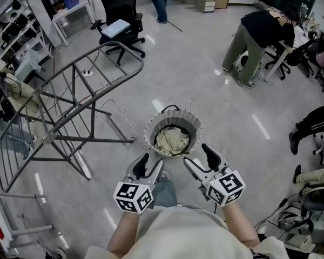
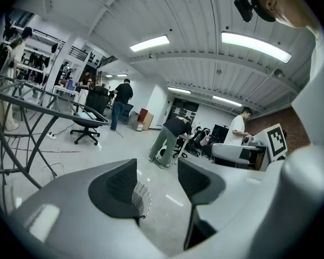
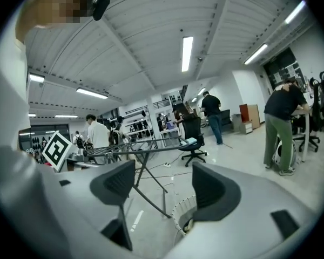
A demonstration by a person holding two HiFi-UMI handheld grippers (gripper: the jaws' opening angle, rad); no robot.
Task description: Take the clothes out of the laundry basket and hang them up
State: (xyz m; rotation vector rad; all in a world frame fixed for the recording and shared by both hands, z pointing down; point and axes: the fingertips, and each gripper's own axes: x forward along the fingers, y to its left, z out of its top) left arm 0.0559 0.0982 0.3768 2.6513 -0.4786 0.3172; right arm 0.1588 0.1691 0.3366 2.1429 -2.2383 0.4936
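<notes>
Reach to 12 o'clock into basket (image 1: 151, 128) with left claw (image 1: 151, 165) and right claw (image 1: 198, 156), both agape, empty. Pinch clothes (image 1: 171, 139) deep.

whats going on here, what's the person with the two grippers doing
A person holds a two-jaw gripper in each hand near a round laundry basket on the floor, with pale clothes bunched inside. The left gripper and right gripper are both open and empty, pointing toward the basket. The metal drying rack on the left looks bare.

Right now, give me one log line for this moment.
left gripper: open, empty | right gripper: open, empty | laundry basket: holds clothes | drying rack: bare
</notes>
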